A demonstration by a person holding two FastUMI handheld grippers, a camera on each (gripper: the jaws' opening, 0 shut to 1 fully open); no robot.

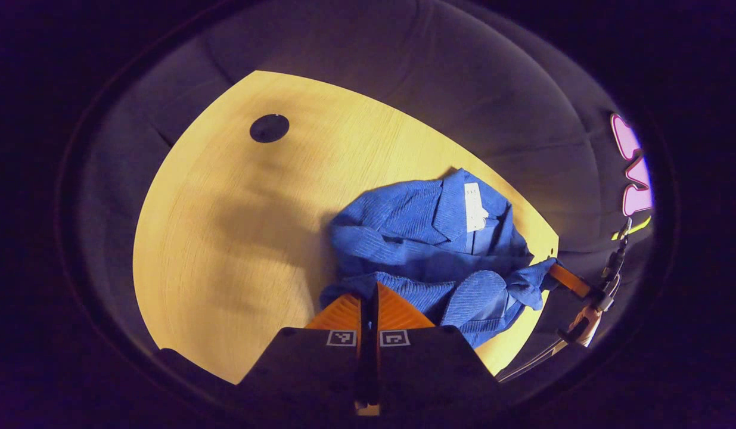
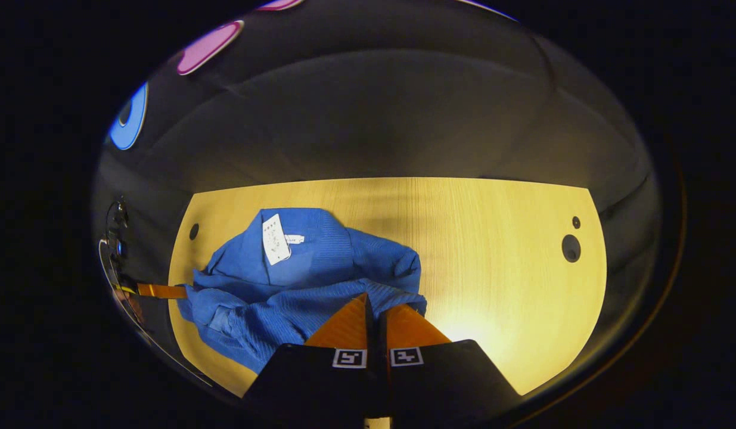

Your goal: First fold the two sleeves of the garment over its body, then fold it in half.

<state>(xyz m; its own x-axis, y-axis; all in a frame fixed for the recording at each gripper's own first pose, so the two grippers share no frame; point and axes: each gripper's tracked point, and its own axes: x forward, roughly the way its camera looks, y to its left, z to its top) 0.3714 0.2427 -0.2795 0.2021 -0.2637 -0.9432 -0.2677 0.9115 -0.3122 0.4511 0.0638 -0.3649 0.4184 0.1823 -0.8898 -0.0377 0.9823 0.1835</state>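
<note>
A blue ribbed garment lies bunched on the wooden table, its collar and a white tag facing up. In the left gripper view, my left gripper is shut on the garment's near edge, with cloth lifted around its orange fingers. My right gripper is likewise shut on a fold of the blue cloth. Each gripper also shows in the other's view, pinching a pulled-out corner of cloth near the table edge: the right gripper and the left gripper.
The light wooden table has a round black hole away from the garment. Dark booth cloth surrounds the table. A hand holds the right gripper past the table edge.
</note>
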